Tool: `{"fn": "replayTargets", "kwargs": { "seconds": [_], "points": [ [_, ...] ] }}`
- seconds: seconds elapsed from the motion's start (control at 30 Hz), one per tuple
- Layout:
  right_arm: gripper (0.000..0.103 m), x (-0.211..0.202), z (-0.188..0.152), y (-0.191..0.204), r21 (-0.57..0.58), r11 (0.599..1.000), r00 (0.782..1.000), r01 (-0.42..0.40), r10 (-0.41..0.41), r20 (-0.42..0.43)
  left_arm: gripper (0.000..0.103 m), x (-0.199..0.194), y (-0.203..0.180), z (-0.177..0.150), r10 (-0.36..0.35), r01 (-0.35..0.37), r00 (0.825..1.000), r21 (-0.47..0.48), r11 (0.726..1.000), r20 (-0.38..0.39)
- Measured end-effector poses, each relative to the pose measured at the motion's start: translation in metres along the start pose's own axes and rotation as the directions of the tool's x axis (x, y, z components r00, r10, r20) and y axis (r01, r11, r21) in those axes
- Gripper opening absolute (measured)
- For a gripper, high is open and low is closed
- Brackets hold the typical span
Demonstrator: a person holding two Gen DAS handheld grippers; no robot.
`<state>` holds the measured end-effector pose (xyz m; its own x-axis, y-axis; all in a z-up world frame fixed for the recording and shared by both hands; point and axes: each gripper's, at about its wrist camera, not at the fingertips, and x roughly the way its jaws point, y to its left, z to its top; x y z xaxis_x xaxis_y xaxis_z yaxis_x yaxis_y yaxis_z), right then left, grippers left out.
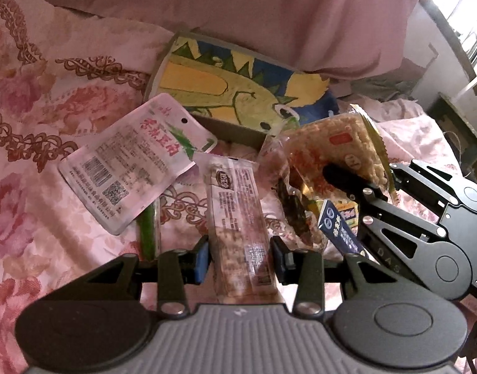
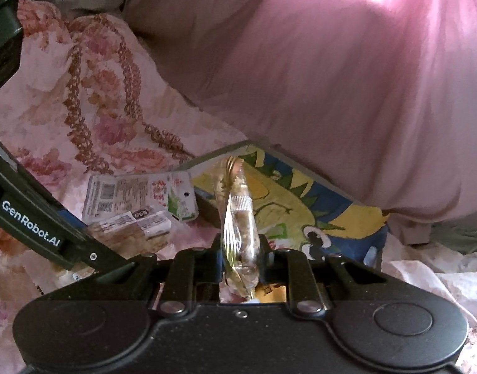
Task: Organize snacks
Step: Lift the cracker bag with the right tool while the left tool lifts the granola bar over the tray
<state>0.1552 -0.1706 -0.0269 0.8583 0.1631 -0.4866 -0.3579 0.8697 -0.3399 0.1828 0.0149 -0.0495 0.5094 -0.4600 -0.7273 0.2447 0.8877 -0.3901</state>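
A long clear-wrapped snack bar (image 1: 235,218) lies lengthwise between the blue pads (image 1: 202,258) of my left gripper (image 1: 241,258), which is shut on its sides. To the right, my right gripper (image 1: 363,176) is shut on a clear packet of puffed rice snack (image 1: 335,146), held up off the bed. In the right wrist view this packet (image 2: 240,215) stands edge-on between the pads of the right gripper (image 2: 240,258). Behind both lies a shallow box with a green cartoon drawing (image 1: 238,84) (image 2: 288,199). A white pouch with red writing (image 1: 129,162) (image 2: 138,196) rests at the left.
Snacks lie on a pink floral bedsheet (image 1: 36,109). A small dark blue box (image 1: 338,227), a dark packet (image 1: 291,208) and a green stick packet (image 1: 148,233) lie near the grippers. A pink quilt (image 1: 269,9) rises behind the box. A window (image 1: 463,9) and dark furniture (image 1: 456,124) stand far right.
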Motion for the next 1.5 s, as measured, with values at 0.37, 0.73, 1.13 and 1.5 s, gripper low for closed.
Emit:
{"fn": "replayTargets", "kwargs": {
  "seconds": [0.37,0.73,1.13,1.5],
  "points": [
    [0.021,-0.002,0.009,-0.020,0.096,0.995,0.999,0.009,-0.013,0.043,0.044,-0.012,0.001,0.006,-0.061,0.063,0.994,-0.017,0.998,0.087],
    [0.021,0.000,0.019,-0.037,0.158,0.987,0.995,0.032,-0.047,0.092,0.044,-0.022,0.001,0.009,-0.112,0.117,0.983,-0.024,0.993,0.144],
    [0.021,0.024,0.025,-0.062,0.207,0.975,0.987,0.078,-0.105,0.122,0.044,-0.010,-0.001,0.037,-0.064,0.074,0.980,-0.044,0.996,0.189],
    [0.021,0.059,0.019,-0.100,0.288,0.947,0.981,0.140,-0.173,0.092,0.044,0.025,-0.013,0.088,-0.003,0.005,0.981,-0.008,1.000,0.195]
  ]
}}
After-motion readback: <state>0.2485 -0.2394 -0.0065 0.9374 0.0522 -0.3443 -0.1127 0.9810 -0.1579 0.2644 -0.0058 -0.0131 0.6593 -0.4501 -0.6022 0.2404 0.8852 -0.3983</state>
